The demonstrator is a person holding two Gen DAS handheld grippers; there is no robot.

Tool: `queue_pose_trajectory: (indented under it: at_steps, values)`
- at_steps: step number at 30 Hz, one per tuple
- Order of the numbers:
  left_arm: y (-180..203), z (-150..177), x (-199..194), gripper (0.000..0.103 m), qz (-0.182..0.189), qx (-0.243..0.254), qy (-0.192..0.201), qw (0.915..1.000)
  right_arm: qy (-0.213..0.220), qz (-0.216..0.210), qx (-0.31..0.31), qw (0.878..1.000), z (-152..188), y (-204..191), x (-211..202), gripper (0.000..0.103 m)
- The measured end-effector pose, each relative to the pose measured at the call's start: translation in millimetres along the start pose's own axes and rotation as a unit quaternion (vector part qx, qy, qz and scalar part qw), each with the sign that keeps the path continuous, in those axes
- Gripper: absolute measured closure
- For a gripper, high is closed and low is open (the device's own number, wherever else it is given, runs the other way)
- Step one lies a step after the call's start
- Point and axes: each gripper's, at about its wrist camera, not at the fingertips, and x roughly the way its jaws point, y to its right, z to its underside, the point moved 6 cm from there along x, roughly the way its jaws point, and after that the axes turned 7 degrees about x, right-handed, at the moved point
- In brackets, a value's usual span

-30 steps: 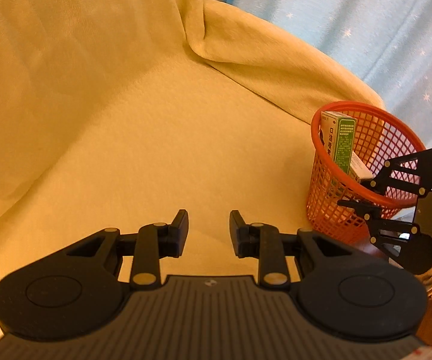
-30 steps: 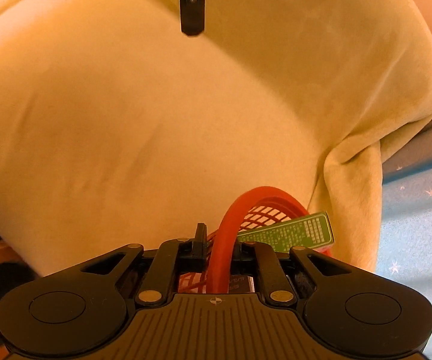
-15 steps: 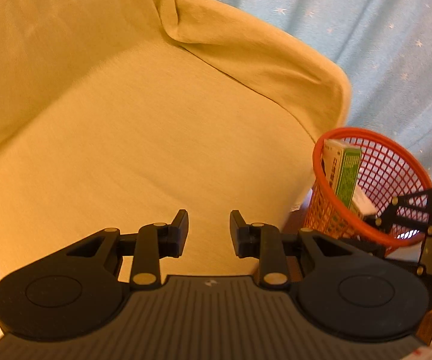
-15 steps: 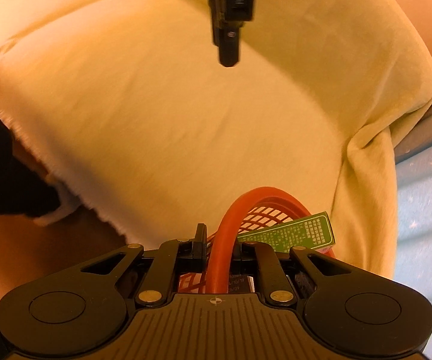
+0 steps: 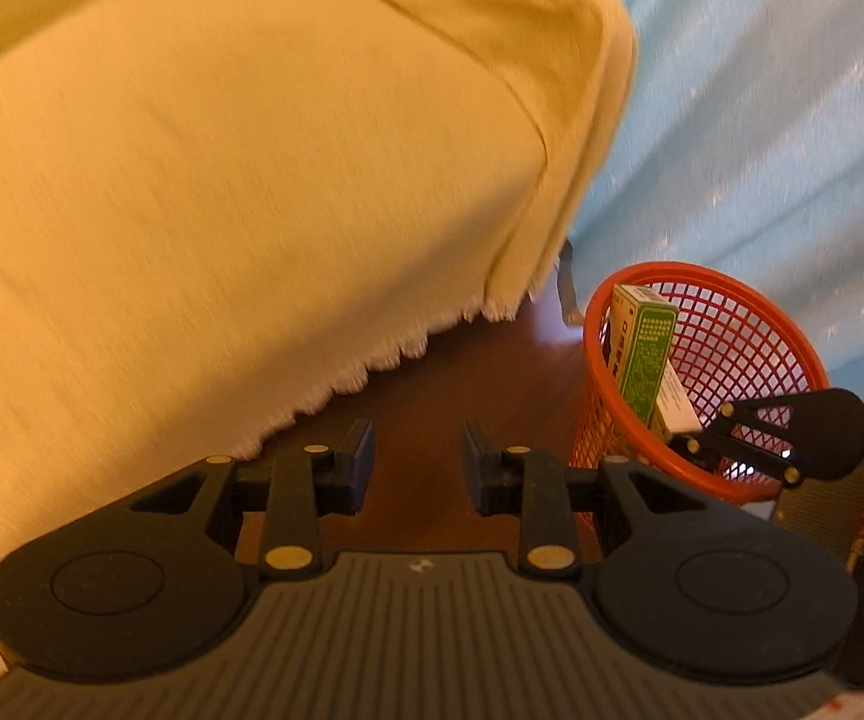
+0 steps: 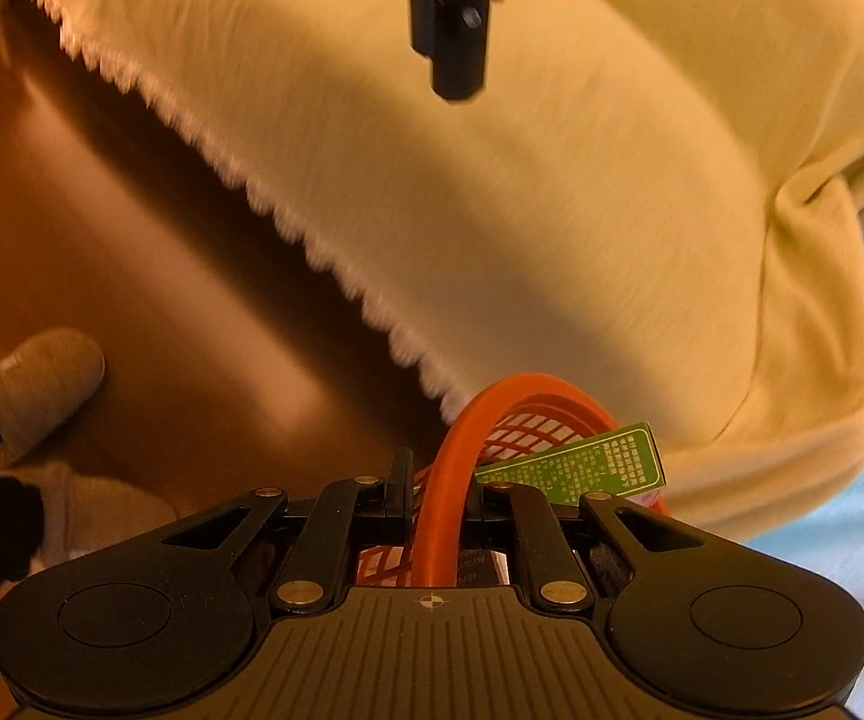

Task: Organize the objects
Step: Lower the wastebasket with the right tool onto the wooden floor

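Note:
An orange mesh basket [image 5: 732,324] hangs in the air off the sofa's right end, above the dark wooden floor. A green box [image 5: 645,354] stands upright inside it beside a smaller white box [image 5: 675,408]. My right gripper [image 6: 438,492] is shut on the basket's orange rim [image 6: 450,480]; in the left wrist view the right gripper [image 5: 708,438] shows at the basket's near right edge. The green box [image 6: 588,471] pokes out past the rim. My left gripper [image 5: 414,462] is open with nothing between its fingers, over the floor left of the basket.
A sofa under a yellow fringed cover [image 5: 222,180] fills the left. A light blue starred curtain [image 5: 792,120] hangs behind the basket. A person's grey slippers [image 6: 42,384] stand on the brown floor [image 6: 162,270]. The left gripper's finger [image 6: 456,18] shows at the top of the right wrist view.
The basket, held by my right gripper, has moved off the sofa seat and out past its edge over the floor. My left gripper followed to the right, still open.

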Motion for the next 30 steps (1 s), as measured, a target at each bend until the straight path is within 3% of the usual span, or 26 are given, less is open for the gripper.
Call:
queue_pose_trajectory:
  at_steps: [8, 13, 20, 23, 26, 30]
  values:
    - [-7.1, 62.1, 72.7, 0.075, -0.005, -0.005, -0.001, 1.0000, 0.003, 0.001, -0.006, 1.000, 49.7, -38.0, 106.2, 0.095]
    - [-29.8, 81.2, 132.7, 0.074, -0.027, -0.019, 0.009, 0.9994, 0.035, 0.008, -0.021, 0.999, 60.7, -49.0, 191.0, 0.095]
    - [-53.6, 98.8, 211.6, 0.074, -0.040, -0.030, -0.003, 0.9987, 0.072, 0.035, -0.012, 0.997, 72.9, -38.6, 279.2, 0.095]
    - [-55.1, 104.2, 230.0, 0.074, -0.033, -0.038, -0.003, 0.9987, 0.081, 0.038, -0.008, 0.996, 79.6, -35.7, 301.9, 0.095]
    - [-48.9, 109.8, 241.4, 0.073, -0.023, -0.034, -0.007, 0.9991, 0.105, 0.042, -0.017, 0.993, 80.7, -42.9, 302.8, 0.094]
    - [-40.6, 117.3, 248.4, 0.072, -0.014, -0.030, -0.021, 0.9992, 0.105, 0.042, -0.010, 0.994, 86.2, -49.1, 301.8, 0.095]
